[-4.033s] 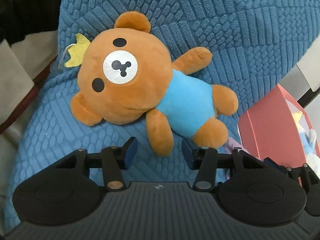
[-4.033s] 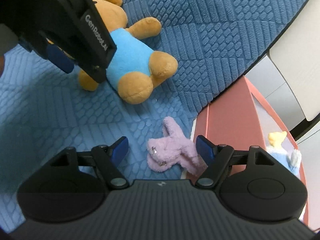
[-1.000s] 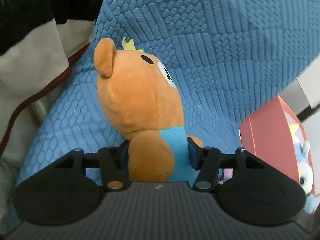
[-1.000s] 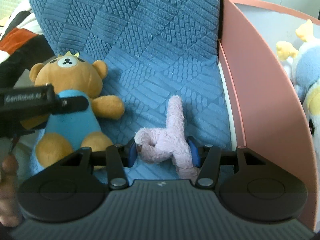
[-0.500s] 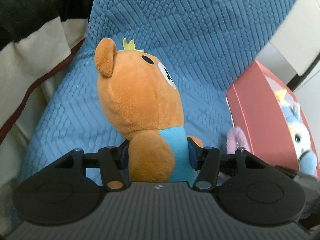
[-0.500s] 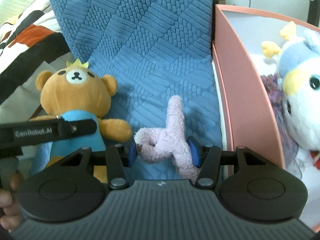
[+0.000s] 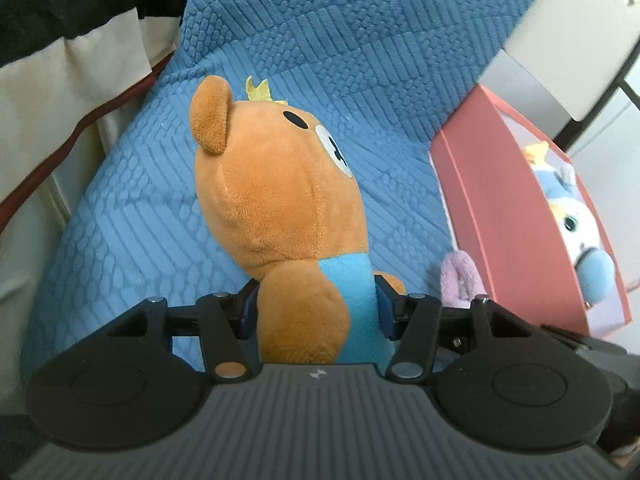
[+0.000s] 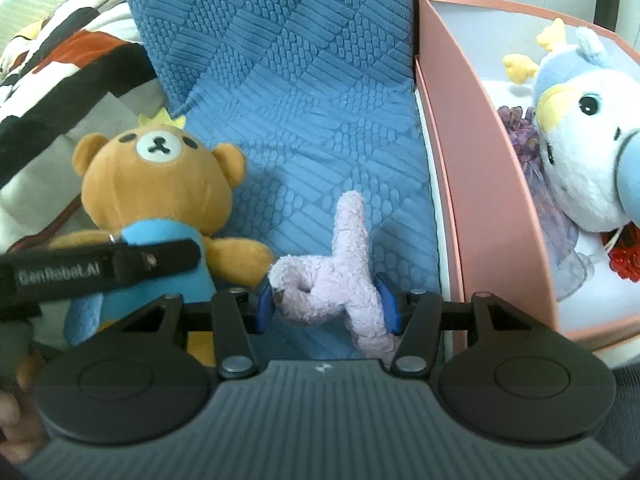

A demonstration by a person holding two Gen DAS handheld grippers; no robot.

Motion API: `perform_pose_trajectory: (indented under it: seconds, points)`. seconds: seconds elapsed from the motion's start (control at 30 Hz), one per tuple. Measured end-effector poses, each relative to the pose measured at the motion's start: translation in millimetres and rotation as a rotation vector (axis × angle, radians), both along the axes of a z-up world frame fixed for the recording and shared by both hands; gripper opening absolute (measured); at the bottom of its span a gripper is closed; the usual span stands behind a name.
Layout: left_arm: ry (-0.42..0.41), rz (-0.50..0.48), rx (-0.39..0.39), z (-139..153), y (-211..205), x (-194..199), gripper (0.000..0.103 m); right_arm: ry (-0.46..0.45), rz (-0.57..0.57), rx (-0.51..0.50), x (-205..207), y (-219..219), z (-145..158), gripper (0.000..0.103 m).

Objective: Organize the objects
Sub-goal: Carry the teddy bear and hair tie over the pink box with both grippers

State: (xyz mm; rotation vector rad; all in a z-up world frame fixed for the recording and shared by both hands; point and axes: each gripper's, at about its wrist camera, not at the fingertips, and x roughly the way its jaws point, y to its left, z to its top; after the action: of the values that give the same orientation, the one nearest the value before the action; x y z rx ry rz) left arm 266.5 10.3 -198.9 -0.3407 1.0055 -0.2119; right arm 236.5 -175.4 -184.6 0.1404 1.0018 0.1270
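Note:
My left gripper (image 7: 316, 310) is shut on the brown teddy bear (image 7: 276, 196) with the blue shirt, gripping its body and holding it upright above the blue quilted cushion (image 7: 360, 40). The bear (image 8: 156, 176) and the left gripper's finger (image 8: 100, 268) also show in the right wrist view. My right gripper (image 8: 326, 304) is shut on a small pale purple plush toy (image 8: 340, 260), lifted beside the pink box (image 8: 476, 168). The purple toy's tip (image 7: 460, 276) shows in the left wrist view next to the box (image 7: 504, 208).
The pink box holds a blue-and-white plush bird (image 8: 580, 152), a purple item (image 8: 520, 128) and something red (image 8: 624, 256). A striped blanket (image 8: 60, 60) lies at the left of the cushion. A white cabinet (image 7: 580, 40) stands behind the box.
Both grippers closed on their toys and lifted them off the cushion. Over the last second they have moved up and toward the pink box, whose inside now shows more.

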Motion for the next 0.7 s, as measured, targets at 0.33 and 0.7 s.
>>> perform_pose_trajectory:
  seconds: [0.33, 0.7]
  points:
    - [0.0, 0.007, -0.035, 35, -4, -35, 0.061, -0.022, 0.014, 0.023, -32, -8, 44, 0.055]
    - [-0.025, 0.01, -0.049, 94, -15, -59, 0.061, -0.084, 0.032, 0.064, -49, -25, 111, 0.055]
